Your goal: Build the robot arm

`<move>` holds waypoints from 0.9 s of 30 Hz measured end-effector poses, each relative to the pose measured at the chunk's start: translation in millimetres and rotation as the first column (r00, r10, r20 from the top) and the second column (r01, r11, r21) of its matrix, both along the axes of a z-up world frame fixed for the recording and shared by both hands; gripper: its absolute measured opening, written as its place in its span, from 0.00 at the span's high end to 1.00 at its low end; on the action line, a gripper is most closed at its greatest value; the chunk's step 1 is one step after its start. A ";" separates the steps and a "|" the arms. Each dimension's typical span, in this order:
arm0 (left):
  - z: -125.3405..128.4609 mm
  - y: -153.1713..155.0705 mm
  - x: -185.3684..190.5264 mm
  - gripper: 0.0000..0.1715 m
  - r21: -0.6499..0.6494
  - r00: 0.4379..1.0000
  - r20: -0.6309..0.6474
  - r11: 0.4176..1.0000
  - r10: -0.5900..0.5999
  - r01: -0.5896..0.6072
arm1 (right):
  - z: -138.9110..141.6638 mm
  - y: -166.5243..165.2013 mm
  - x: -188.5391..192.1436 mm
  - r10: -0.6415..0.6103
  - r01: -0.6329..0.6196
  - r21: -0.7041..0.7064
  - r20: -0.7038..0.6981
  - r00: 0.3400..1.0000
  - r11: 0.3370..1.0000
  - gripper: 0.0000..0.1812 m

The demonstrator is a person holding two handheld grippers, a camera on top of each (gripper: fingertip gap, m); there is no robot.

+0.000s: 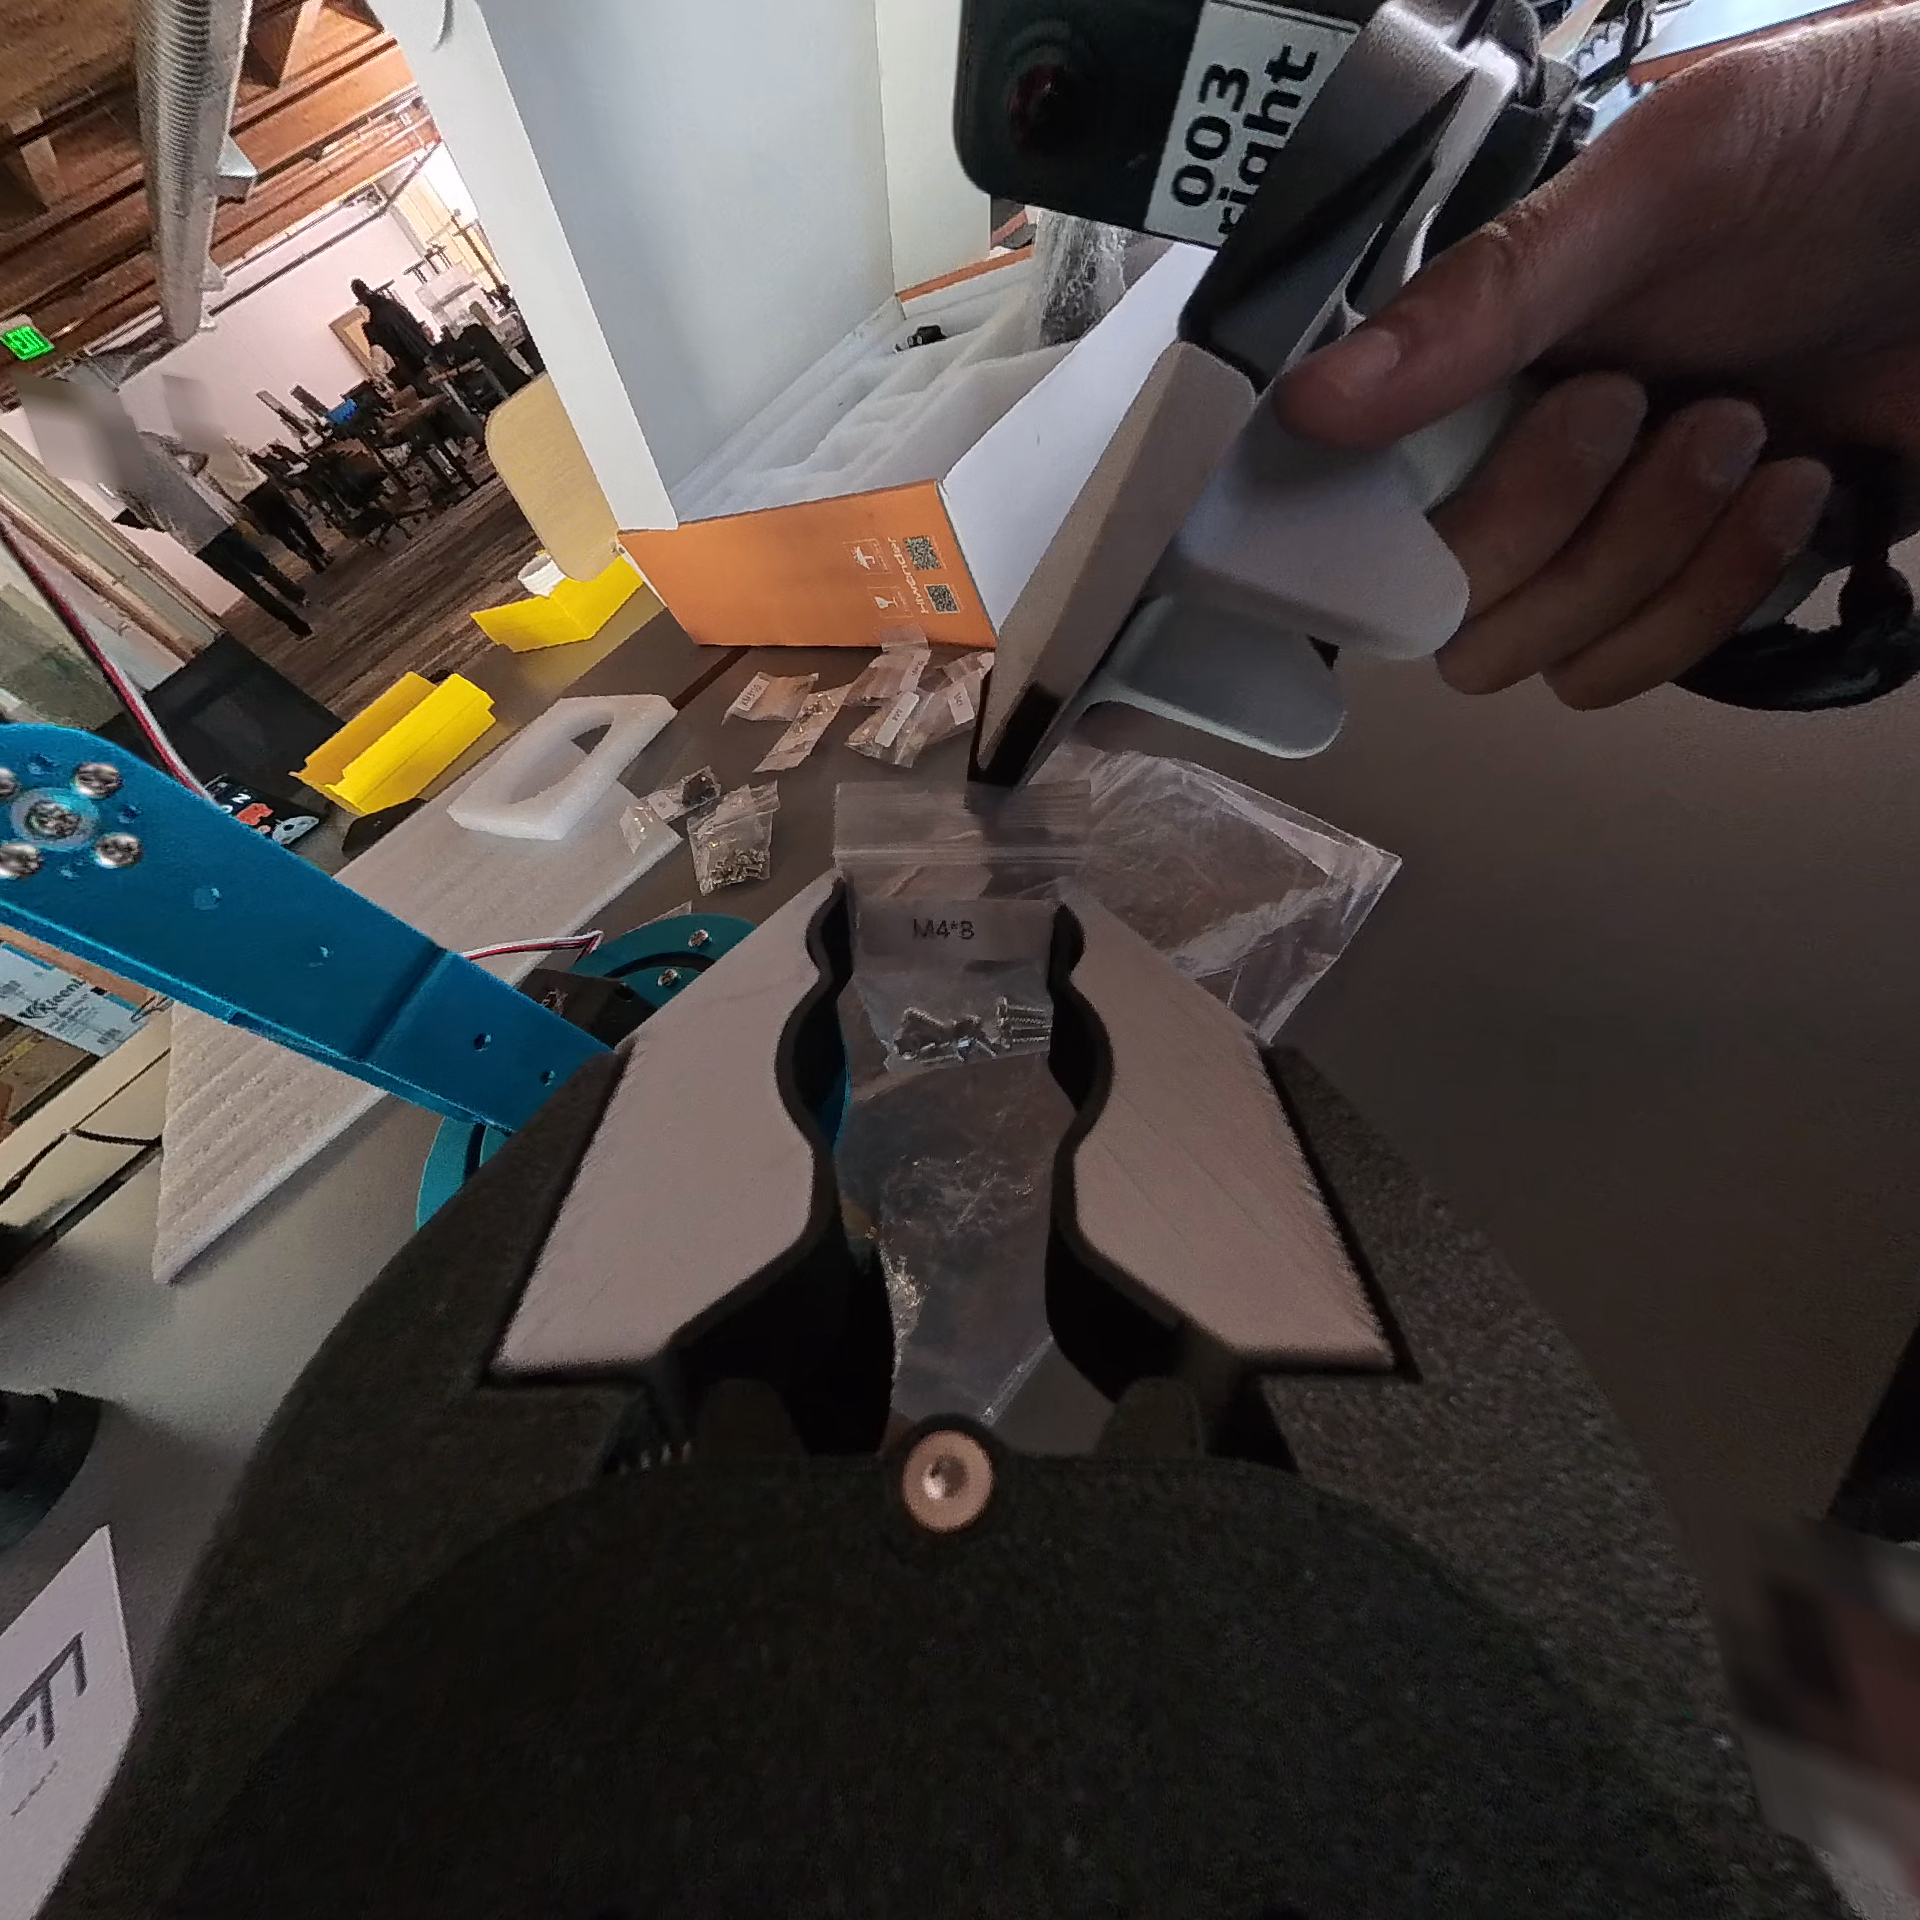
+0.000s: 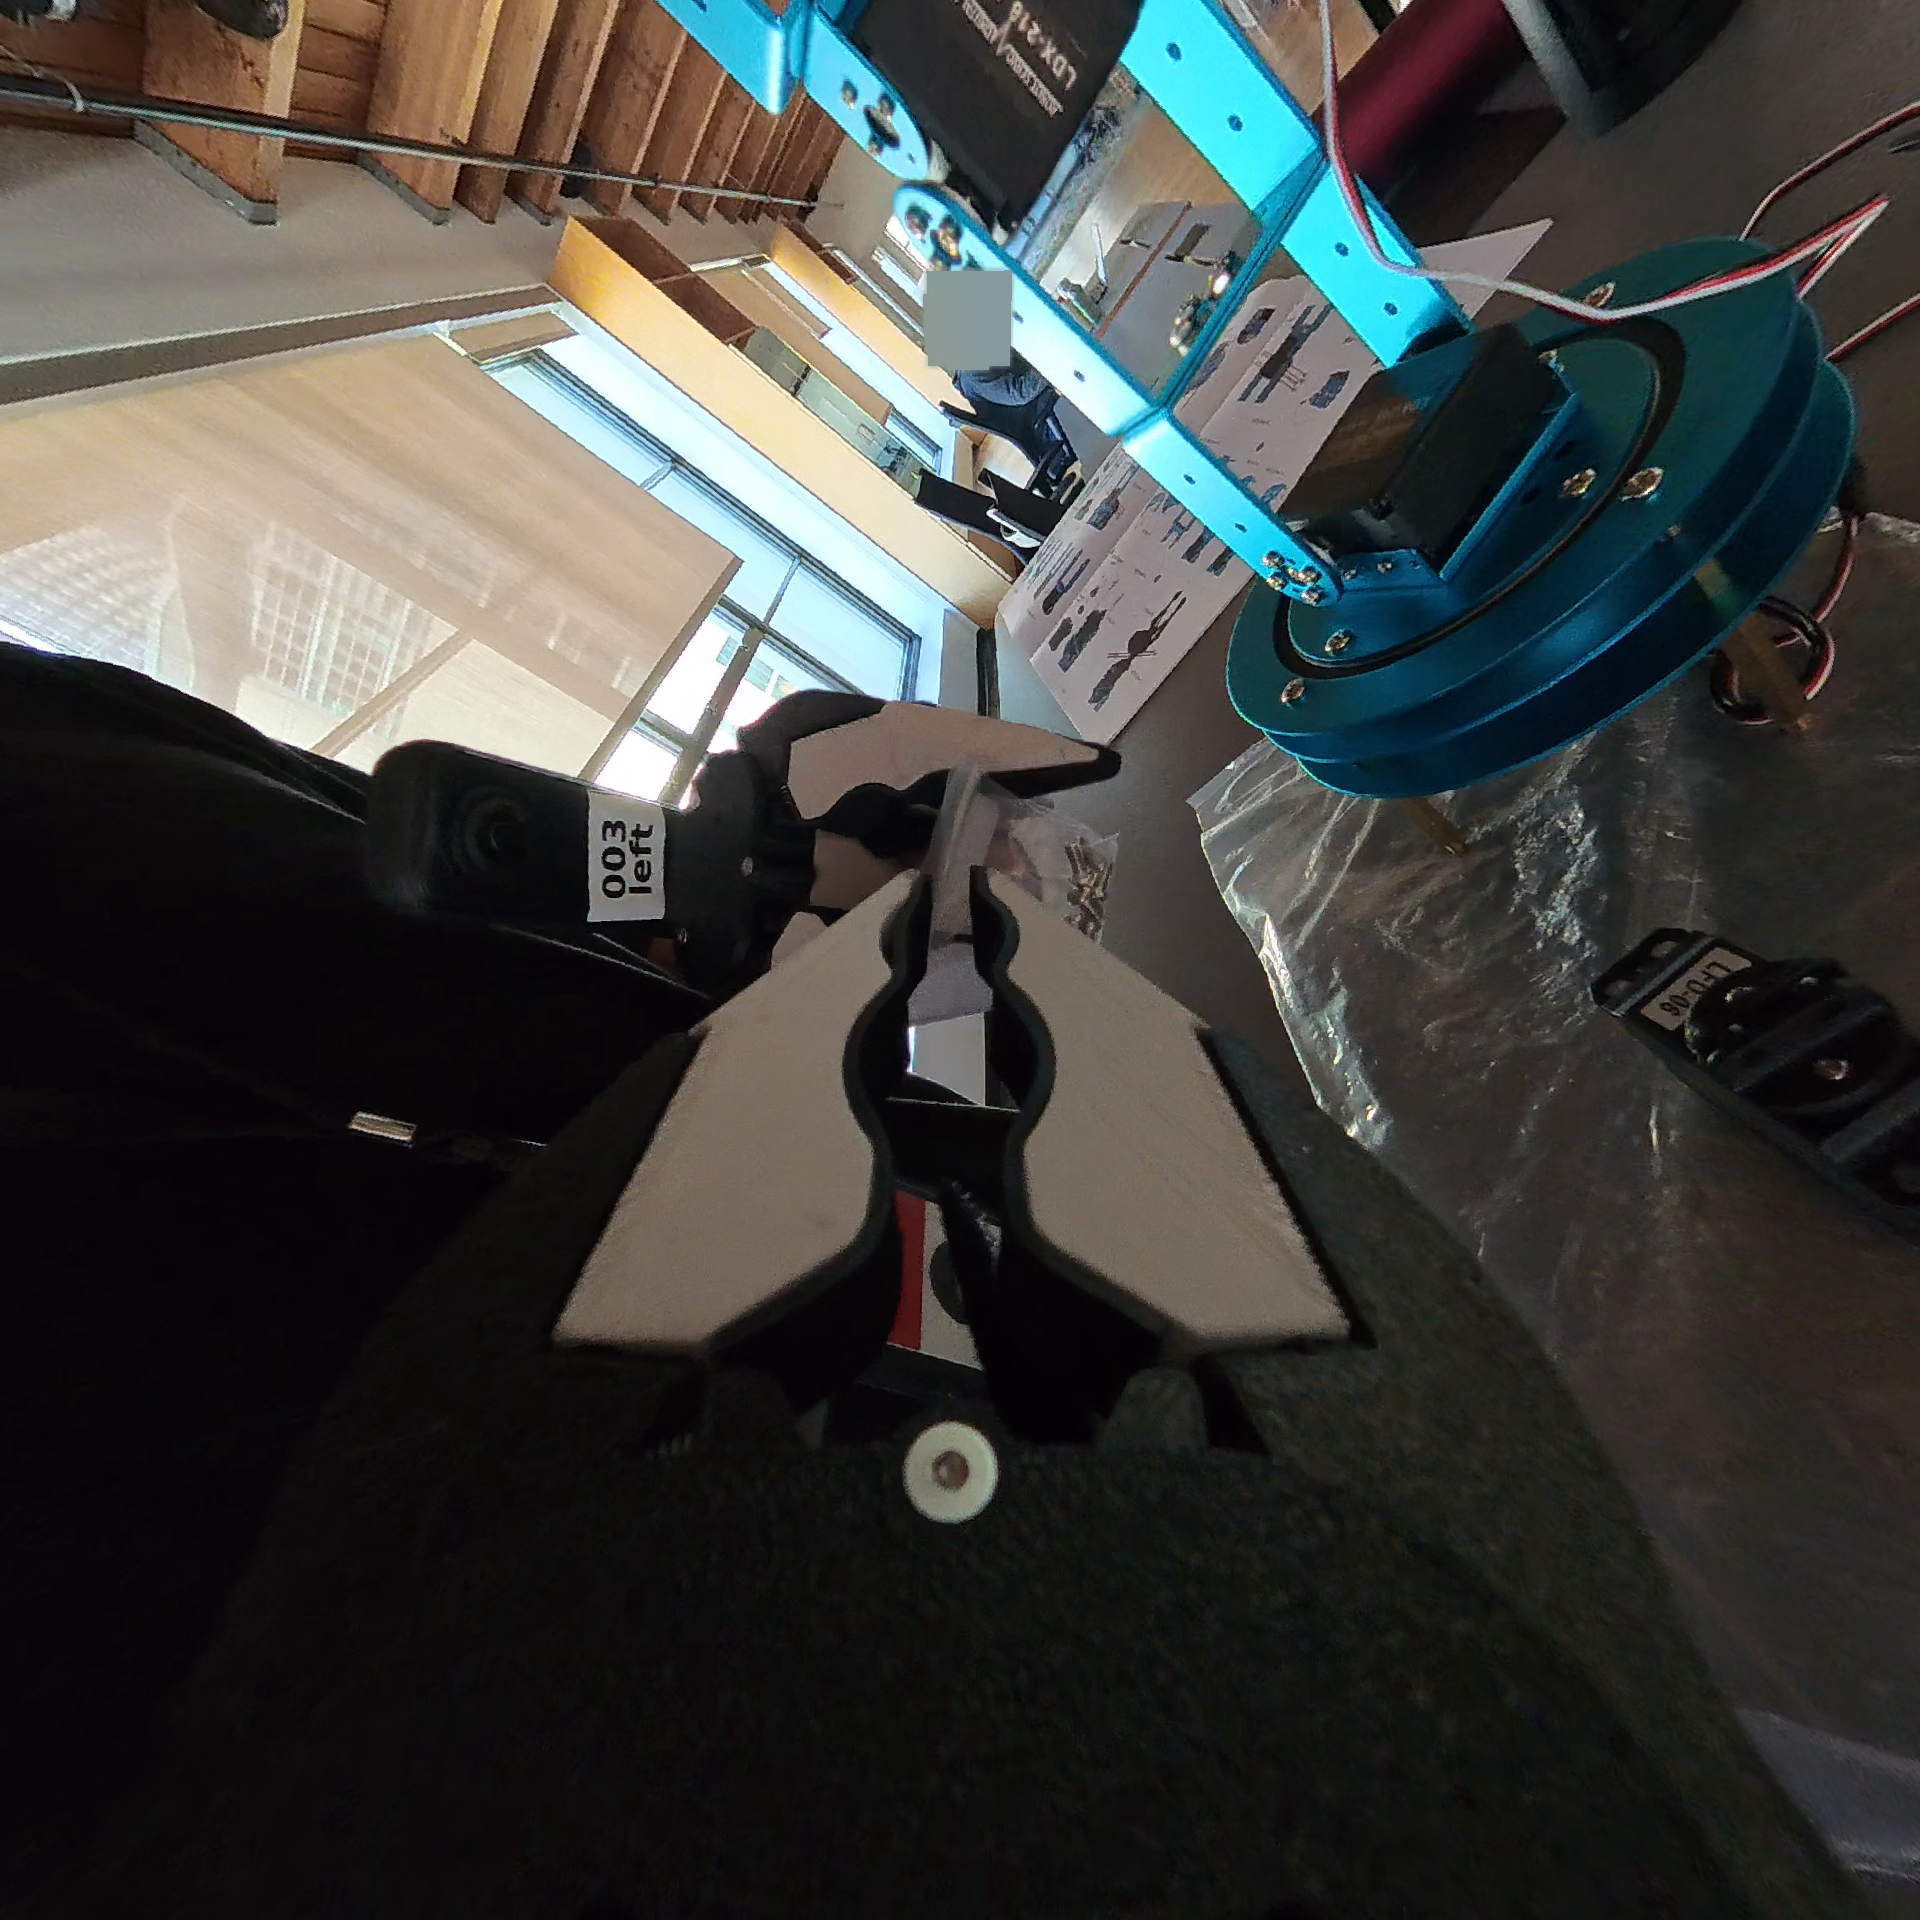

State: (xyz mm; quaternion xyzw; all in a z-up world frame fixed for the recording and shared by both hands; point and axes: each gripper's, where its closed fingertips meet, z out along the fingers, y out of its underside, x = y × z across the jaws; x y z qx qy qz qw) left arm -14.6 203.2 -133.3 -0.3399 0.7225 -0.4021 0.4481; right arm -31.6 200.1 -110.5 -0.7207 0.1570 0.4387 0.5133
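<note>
A small clear zip bag of screws (image 1: 951,997) with a white label hangs above the table. My left gripper (image 1: 951,914) is closed on the bag's sides, and the lower part of the bag is crumpled between its fingers. My right gripper (image 1: 997,774), held by a hand (image 1: 1662,416), comes down from the upper right and pinches the bag's zip strip. In the right wrist view the bag (image 2: 951,831) shows edge-on as a thin strip between my right gripper's (image 2: 948,888) nearly closed fingers. The left gripper (image 2: 987,810) is just beyond it.
A blue metal arm bracket (image 1: 260,935) on a round blue base (image 2: 1558,582) stands to the left. An orange box (image 1: 810,582), yellow parts (image 1: 405,743), white foam (image 1: 561,764) and small screw bags (image 1: 738,847) lie behind. A large clear bag (image 2: 1455,987) and a black servo (image 2: 1766,1060) lie below. Only a small space, under 4 cm, lies between the two pairs of fingers.
</note>
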 end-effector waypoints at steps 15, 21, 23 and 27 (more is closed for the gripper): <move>-2.1 -2.4 -0.6 0.80 0.018 1.000 -0.001 1.000 -0.001 0.001 | -1.6 1.6 -2.4 0.014 -0.014 -0.017 0.019 1.000 1.000 0.96; -2.5 -1.7 -1.0 0.80 0.014 1.000 -0.004 1.000 0.003 -0.003 | 2.9 0.3 -4.6 0.020 -0.020 0.003 0.006 1.000 1.000 0.97; -1.5 -1.9 -1.3 0.80 0.012 1.000 -0.001 1.000 0.003 -0.003 | 1.7 -0.3 -3.4 0.014 -0.014 0.000 0.004 1.000 1.000 0.96; -1.7 -2.2 -1.7 0.80 0.017 1.000 -0.001 1.000 0.004 -0.004 | 2.4 -1.7 -2.3 0.009 -0.009 0.006 -0.004 1.000 1.000 0.96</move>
